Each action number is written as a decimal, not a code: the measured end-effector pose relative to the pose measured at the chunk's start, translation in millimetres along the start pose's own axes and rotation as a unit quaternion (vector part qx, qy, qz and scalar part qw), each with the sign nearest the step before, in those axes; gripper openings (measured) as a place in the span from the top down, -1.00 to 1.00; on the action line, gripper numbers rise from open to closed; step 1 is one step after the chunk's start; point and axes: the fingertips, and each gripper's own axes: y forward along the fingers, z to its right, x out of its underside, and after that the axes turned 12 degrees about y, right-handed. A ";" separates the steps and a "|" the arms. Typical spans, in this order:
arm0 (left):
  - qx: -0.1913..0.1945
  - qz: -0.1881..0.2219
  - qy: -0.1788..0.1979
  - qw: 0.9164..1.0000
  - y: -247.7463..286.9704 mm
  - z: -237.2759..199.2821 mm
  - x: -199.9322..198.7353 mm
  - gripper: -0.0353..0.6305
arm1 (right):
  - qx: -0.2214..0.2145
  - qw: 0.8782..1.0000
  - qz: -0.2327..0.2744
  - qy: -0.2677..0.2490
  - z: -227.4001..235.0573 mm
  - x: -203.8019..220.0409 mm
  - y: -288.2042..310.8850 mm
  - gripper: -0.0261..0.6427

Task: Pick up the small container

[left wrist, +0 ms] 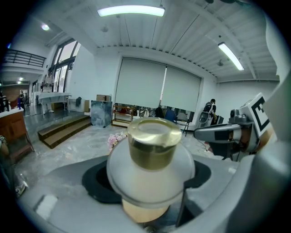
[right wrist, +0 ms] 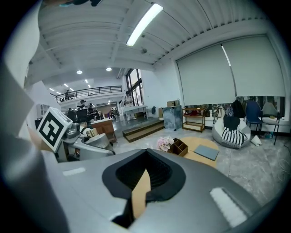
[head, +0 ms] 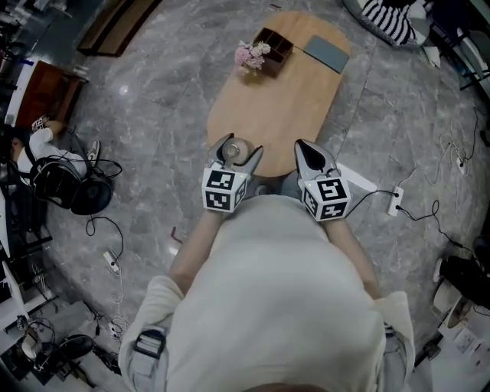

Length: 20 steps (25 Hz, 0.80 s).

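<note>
The small container (head: 235,148) is a round white jar with a gold lid (left wrist: 152,145). It sits between the jaws of my left gripper (head: 240,147), which is shut on its white body over the near end of the oval wooden table (head: 291,92). In the left gripper view the jar fills the gap of the left gripper (left wrist: 148,182), with a patch of tabletop showing under it. Whether the jar touches the table cannot be told. My right gripper (head: 302,145) hovers beside it to the right, shut with nothing held. In its own view the right gripper (right wrist: 144,179) shows only a thin slit between the jaws.
At the table's far end stand a brown divided box (head: 274,47), pink flowers (head: 251,55) and a grey-blue pad (head: 327,53). A striped cushion (head: 387,19) lies beyond. On the marble floor are a power strip (head: 395,200) with cables at right and black headgear (head: 73,187) at left.
</note>
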 end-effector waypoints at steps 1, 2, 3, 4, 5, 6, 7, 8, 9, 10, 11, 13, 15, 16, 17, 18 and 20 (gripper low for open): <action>0.000 0.000 -0.001 1.000 0.1 0.2 0.3 -0.17 | 0.000 1.000 -0.001 0.001 -0.1 0.6 -0.5 0.93; 0.001 0.001 -0.002 1.000 0.3 0.4 0.6 -0.17 | -0.001 1.000 -0.002 0.002 0.0 1.4 -0.9 0.93; 0.001 0.001 -0.004 1.000 0.8 0.7 1.1 -0.17 | -0.001 1.000 -0.003 0.003 0.2 2.2 -1.1 0.93; 0.001 0.002 -0.005 1.000 1.5 0.8 1.6 -0.17 | -0.002 1.000 -0.004 0.003 0.2 3.1 -1.0 0.93; 0.001 0.001 -0.006 1.000 2.2 0.8 2.1 -0.17 | -0.003 1.000 -0.005 0.003 0.2 3.8 -0.7 0.93; 0.001 0.001 -0.007 1.000 2.8 0.8 2.6 -0.17 | -0.004 1.000 -0.006 0.003 0.2 4.5 -0.5 0.93; 0.001 0.000 -0.008 1.000 3.4 1.1 3.0 -0.17 | -0.005 1.000 -0.007 0.003 0.4 5.1 -0.5 0.93; 0.001 0.000 -0.009 1.000 3.8 1.7 3.2 -0.17 | -0.005 1.000 -0.009 0.002 0.6 5.7 -0.8 0.93; 0.001 0.000 -0.010 1.000 4.1 2.5 3.4 -0.17 | -0.005 1.000 -0.010 0.002 1.0 6.2 -1.3 0.93; 0.002 0.000 -0.011 1.000 4.3 3.4 3.4 -0.17 | -0.004 1.000 -0.012 0.001 1.4 6.6 -1.8 0.93; 0.003 0.000 -0.011 1.000 4.4 4.2 3.6 -0.17 | -0.004 1.000 -0.013 0.001 1.7 6.9 -2.2 0.93; 0.004 -0.001 -0.011 1.000 4.4 5.6 4.2 -0.17 | -0.004 1.000 -0.015 0.000 2.0 7.6 -3.2 0.93; 0.004 -0.002 -0.012 1.000 4.9 6.3 5.4 -0.17 | -0.004 1.000 -0.016 0.000 2.3 8.4 -3.7 0.93; 0.003 -0.003 -0.013 1.000 5.4 6.2 6.2 -0.17 | -0.005 1.000 -0.017 0.000 2.6 8.9 -3.5 0.93; 0.003 -0.003 -0.013 1.000 6.1 5.9 7.1 -0.17 | -0.005 1.000 -0.018 0.000 2.9 9.4 -3.2 0.93; 0.002 -0.004 -0.014 1.000 6.6 5.4 7.8 -0.17 | -0.006 1.000 -0.019 0.000 3.2 9.8 -2.7 0.93; 0.002 -0.006 -0.015 1.000 7.4 4.4 8.7 -0.17 | -0.006 1.000 -0.020 -0.001 3.7 10.4 -1.9 0.93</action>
